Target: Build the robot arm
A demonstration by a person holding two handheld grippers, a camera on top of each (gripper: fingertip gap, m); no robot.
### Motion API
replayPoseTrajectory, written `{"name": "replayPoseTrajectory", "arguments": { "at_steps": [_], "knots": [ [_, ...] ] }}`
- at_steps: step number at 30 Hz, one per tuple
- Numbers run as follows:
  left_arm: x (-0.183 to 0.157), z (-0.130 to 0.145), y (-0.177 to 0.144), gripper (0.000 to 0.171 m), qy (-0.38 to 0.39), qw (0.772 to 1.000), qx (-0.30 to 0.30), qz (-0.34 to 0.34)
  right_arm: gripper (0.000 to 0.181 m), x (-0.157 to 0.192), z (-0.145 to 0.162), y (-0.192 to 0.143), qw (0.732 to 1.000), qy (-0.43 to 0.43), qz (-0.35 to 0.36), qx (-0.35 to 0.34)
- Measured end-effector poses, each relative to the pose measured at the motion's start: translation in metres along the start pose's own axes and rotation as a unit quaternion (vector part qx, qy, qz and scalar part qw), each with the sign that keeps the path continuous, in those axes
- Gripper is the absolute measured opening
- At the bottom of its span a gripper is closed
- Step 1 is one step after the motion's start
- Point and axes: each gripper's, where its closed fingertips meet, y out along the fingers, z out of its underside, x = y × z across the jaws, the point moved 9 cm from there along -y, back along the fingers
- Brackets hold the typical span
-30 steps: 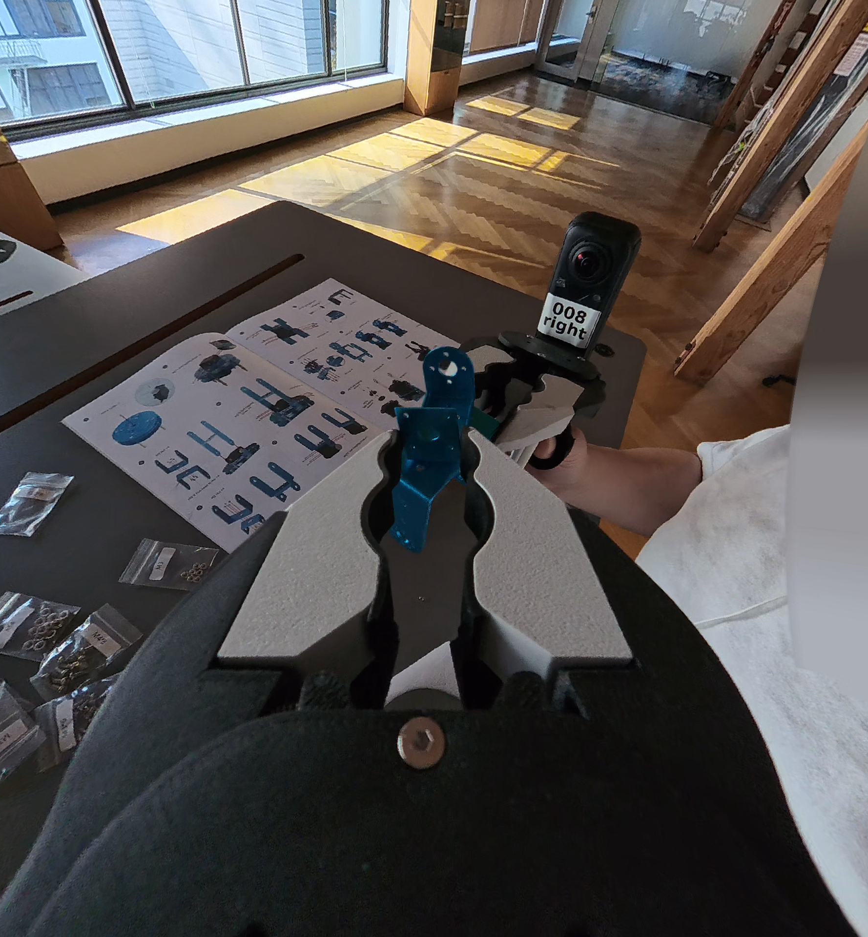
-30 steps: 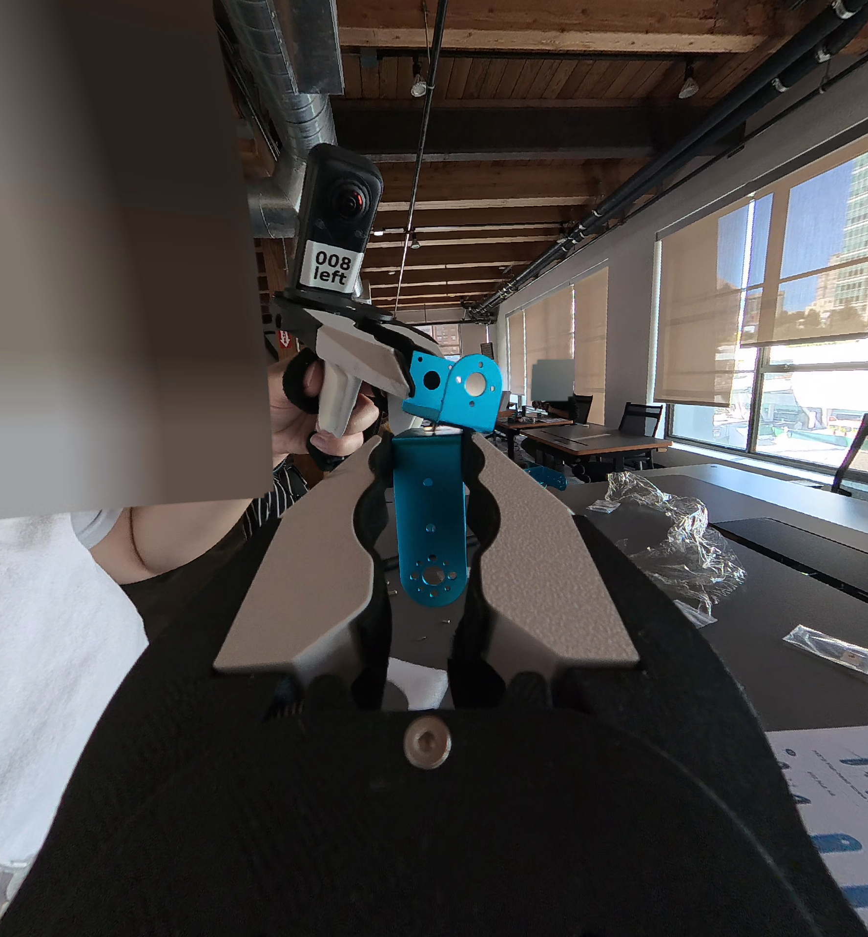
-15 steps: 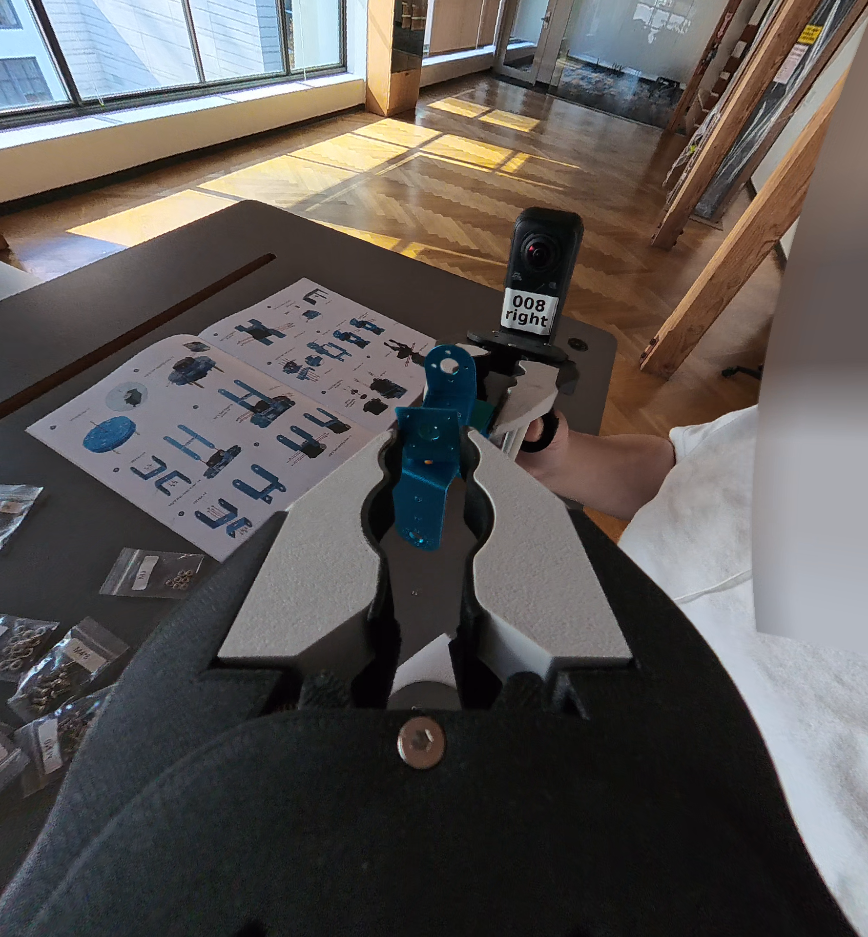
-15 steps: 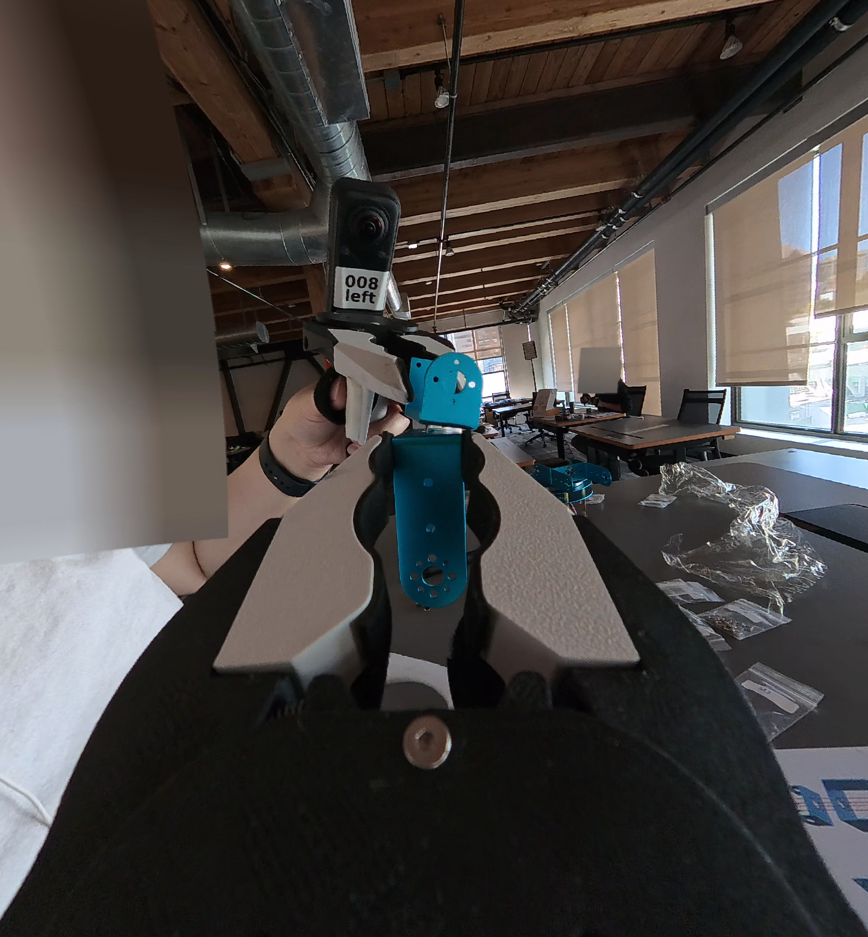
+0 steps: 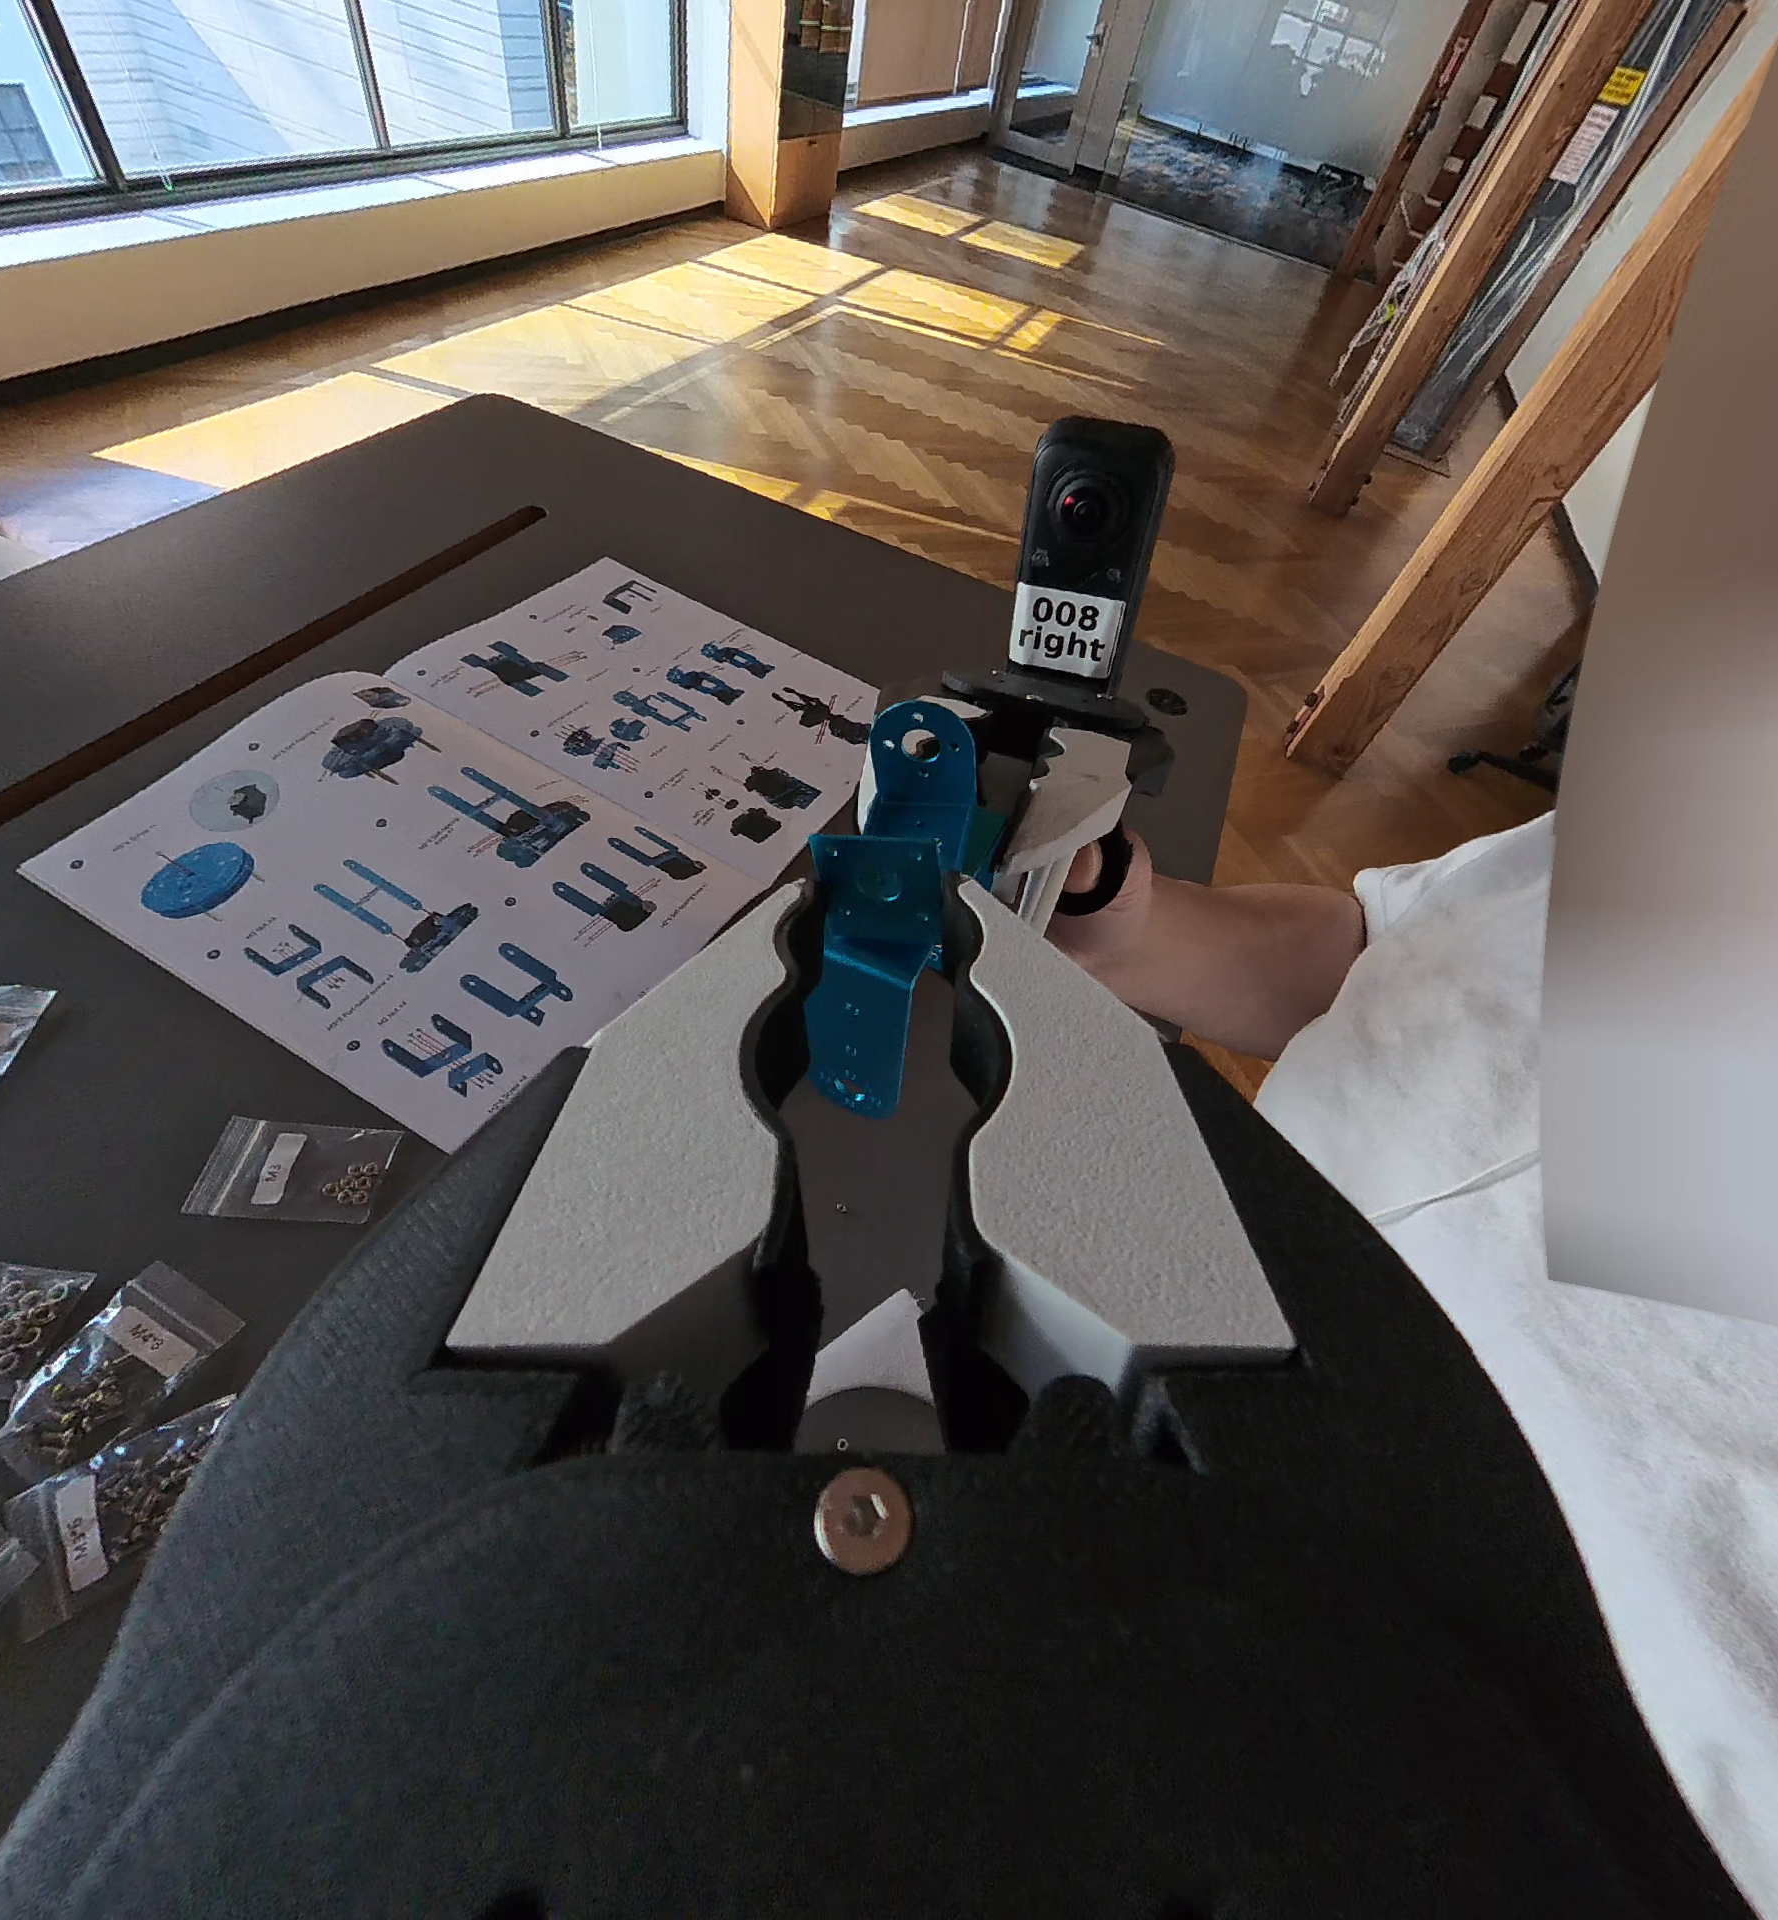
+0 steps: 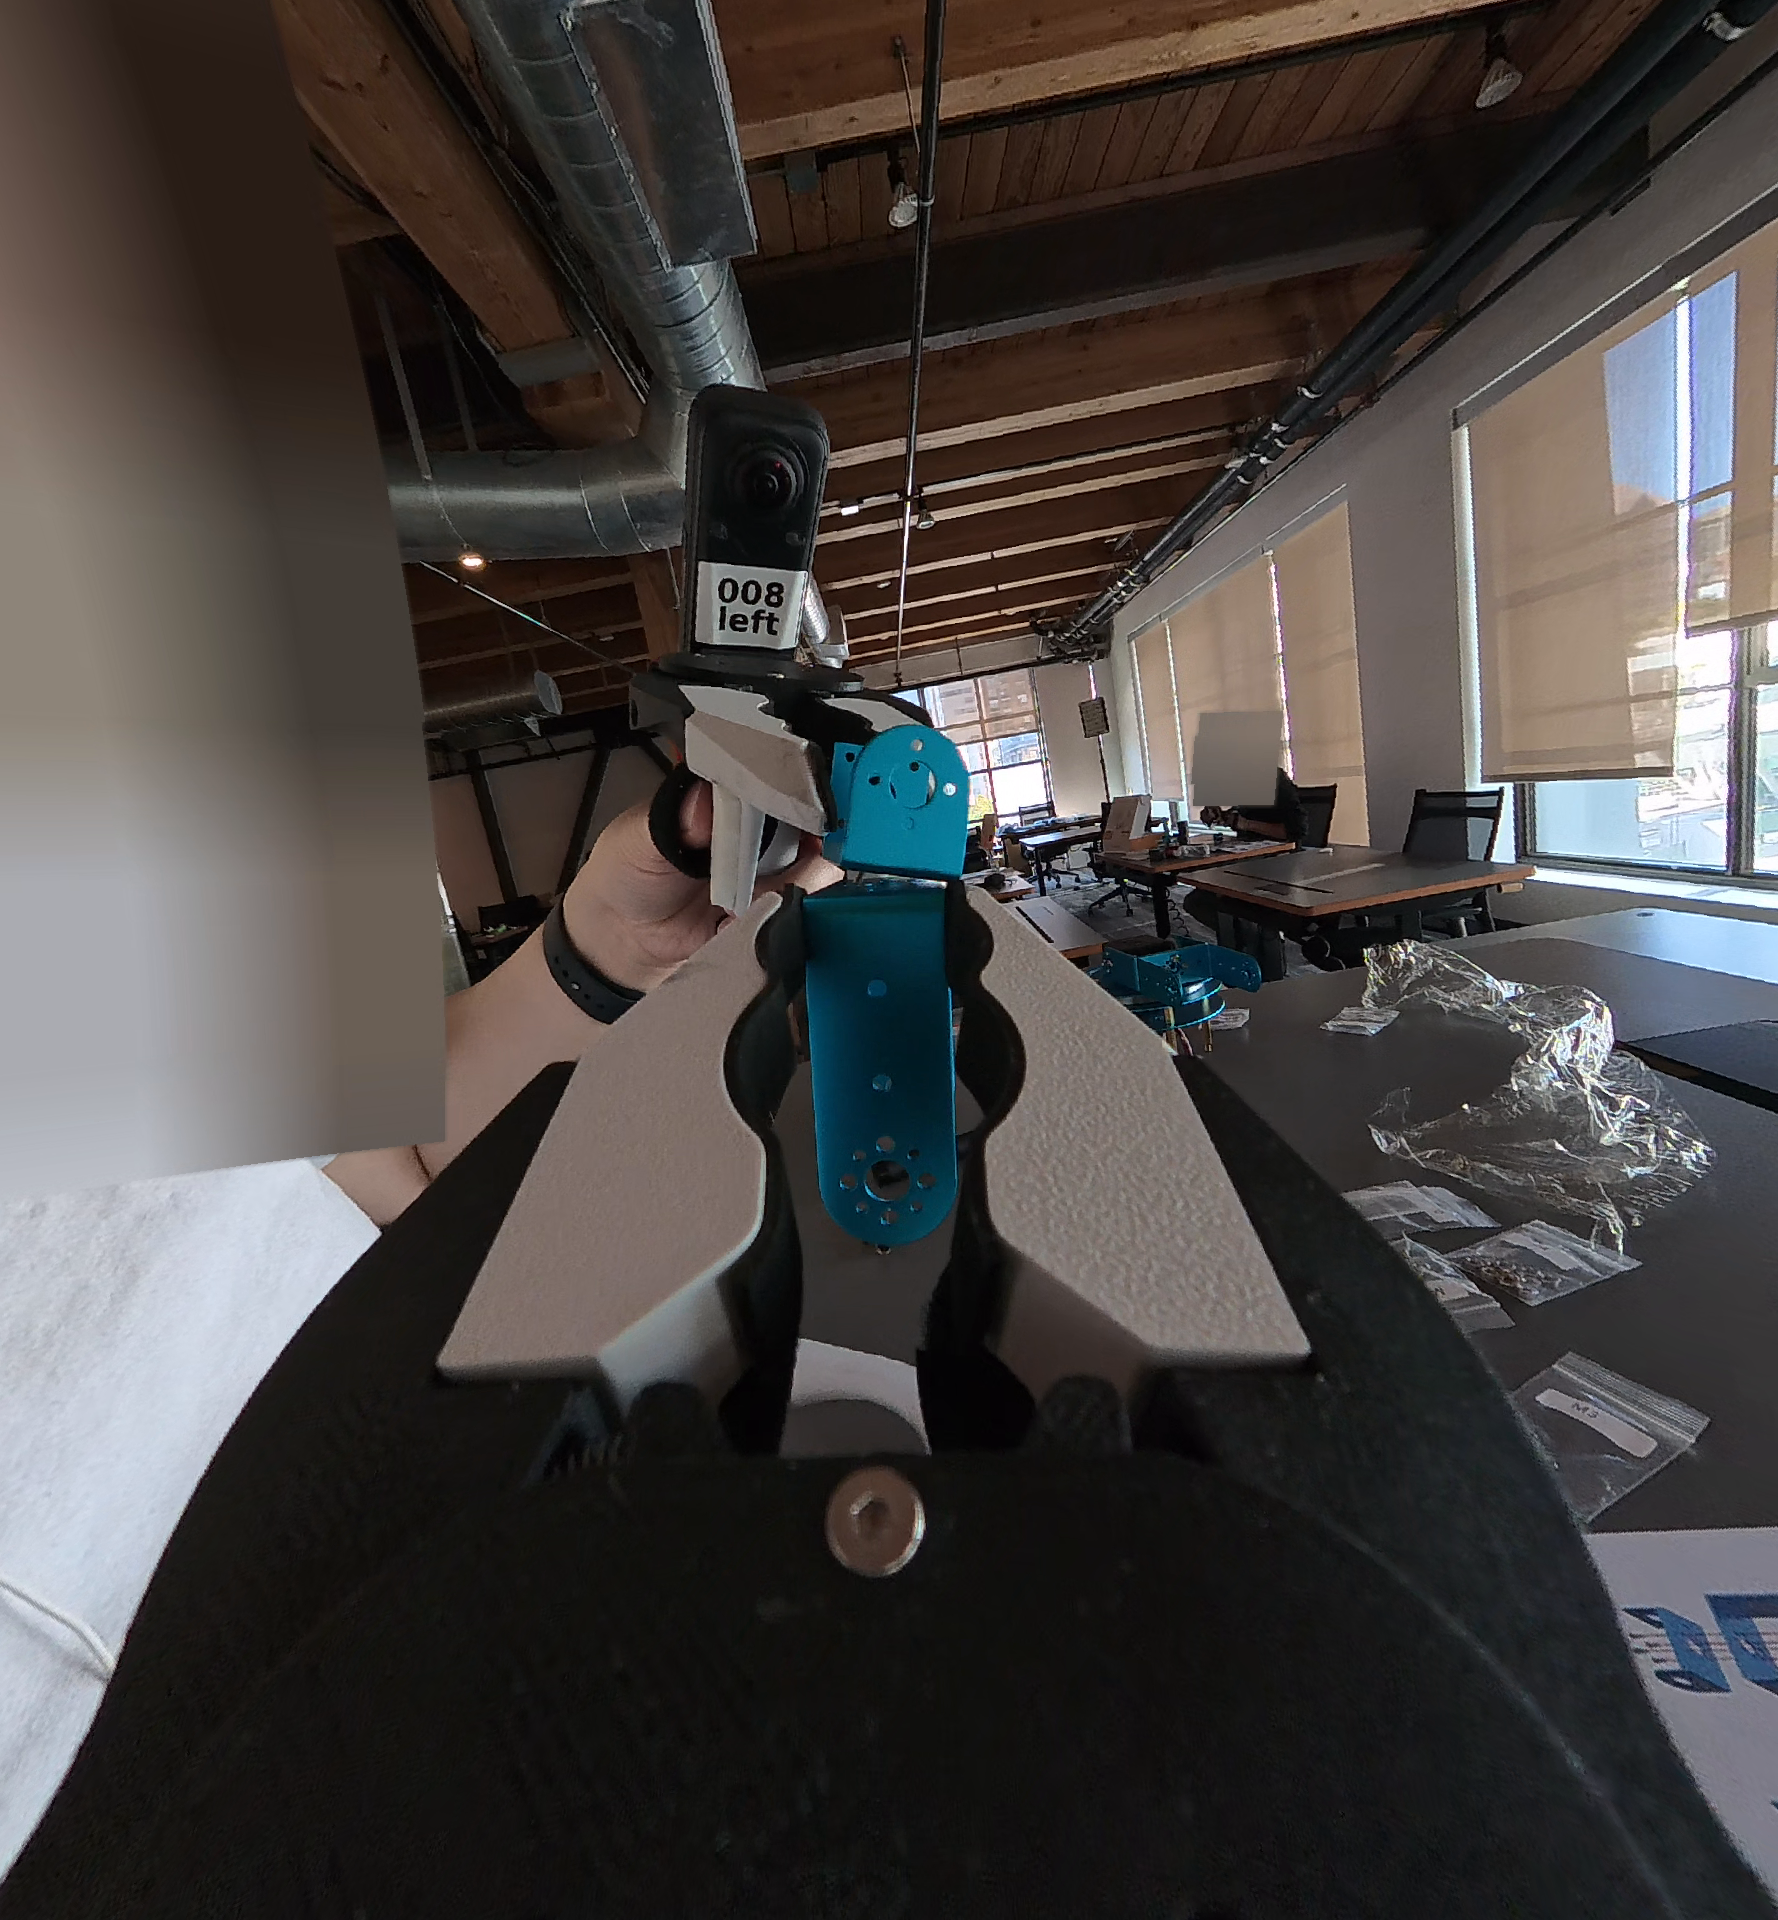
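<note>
My left gripper [image 5: 880,906] is shut on a blue metal bracket [image 5: 857,1003] and holds it in the air above the dark table [image 5: 158,623]. My right gripper [image 6: 872,906] is shut on a second, long blue bracket [image 6: 880,1070] with a ring of holes at its near end. The two grippers point at each other and the brackets' far ends touch. A round-ended blue plate [image 6: 906,805] stands up at the joint. The right gripper [image 5: 1056,790] shows beyond the joint in the left wrist view. The left gripper [image 6: 760,774] shows in the right wrist view.
An open instruction booklet [image 5: 428,831] lies on the table, with small bags of screws [image 5: 293,1174] in front of it. Crumpled clear plastic [image 6: 1519,1081], more bags [image 6: 1534,1257] and a blue assembly [image 6: 1165,971] lie farther right. A person's white shirt [image 5: 1487,1195] is close by. The tips of both grippers are at nearly the same place.
Both grippers stay shut on their brackets, which stay touching. The held pair has turned a little: the round-ended plate now faces the right camera more squarely and stands more upright.
</note>
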Motion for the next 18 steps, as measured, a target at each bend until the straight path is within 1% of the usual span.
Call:
{"name": "replayPoseTrajectory", "arguments": {
  "at_steps": [18],
  "knots": [
    [-0.0003,-0.0016,0.0017,0.021,0.021,1.0,0.011,0.003,0.024,0.0,-0.0003,-0.001,1.0,0.004,-0.004,-0.004]
  ]
}}
